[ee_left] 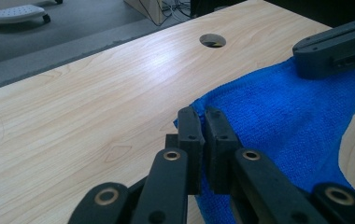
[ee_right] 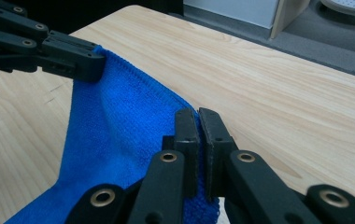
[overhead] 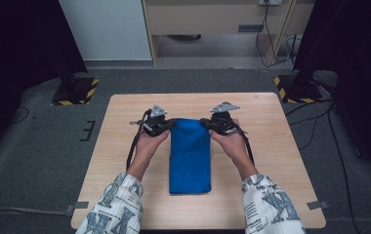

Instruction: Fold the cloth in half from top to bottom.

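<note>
A blue cloth (overhead: 190,158) lies folded into a long strip down the middle of the wooden table (overhead: 266,146). My left gripper (overhead: 172,124) is shut on its far left corner, and my right gripper (overhead: 204,123) is shut on its far right corner. In the left gripper view the black jaws (ee_left: 202,117) pinch the cloth's (ee_left: 278,112) corner, lifted a little off the wood, and the right gripper (ee_left: 334,49) holds the other corner. In the right gripper view the jaws (ee_right: 198,117) clamp the cloth's (ee_right: 115,126) hem, with the left gripper (ee_right: 73,58) farther off at the opposite corner.
A round cable hole (ee_left: 212,40) is in the tabletop beyond the cloth. Two stand bases with yellow-black stripes (overhead: 73,91) (overhead: 296,89) sit on the grey floor past the table's far corners. Cables (overhead: 320,122) trail on the right.
</note>
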